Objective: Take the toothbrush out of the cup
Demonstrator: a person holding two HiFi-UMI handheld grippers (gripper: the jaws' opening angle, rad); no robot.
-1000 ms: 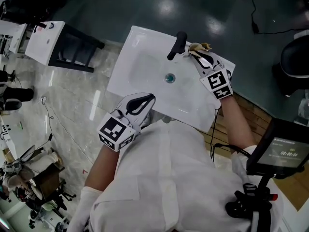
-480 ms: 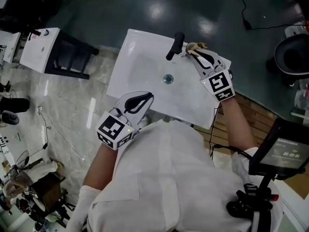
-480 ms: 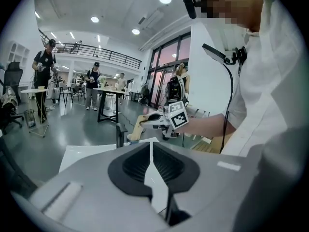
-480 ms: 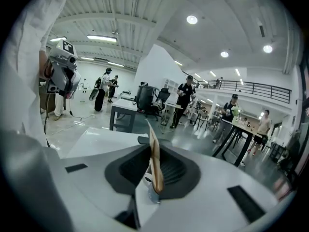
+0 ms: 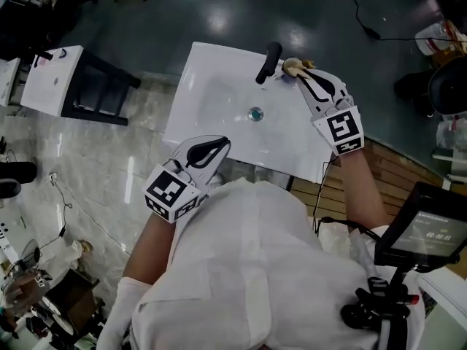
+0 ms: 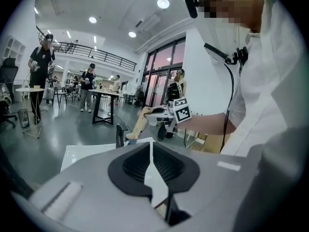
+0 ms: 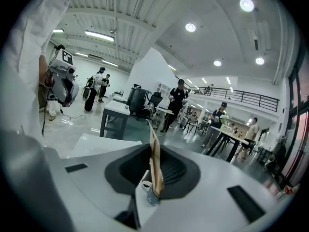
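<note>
- While the right gripper (image 7: 153,151) pinches the toothbrush (image 7: 155,170) by its handle, the lower end seems not yet clear of the cup (image 7: 145,185) just beneath the jaws.
- Jaws of the left gripper (image 6: 150,151) are pressed together, empty.
- Remaining: lift it free.

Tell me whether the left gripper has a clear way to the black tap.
Probably yes. The left gripper, shut and empty, hovers at the sink's near edge; only bare sink lies before the tap. The right gripper, holding the toothbrush, is beside the tap, not between.
</note>
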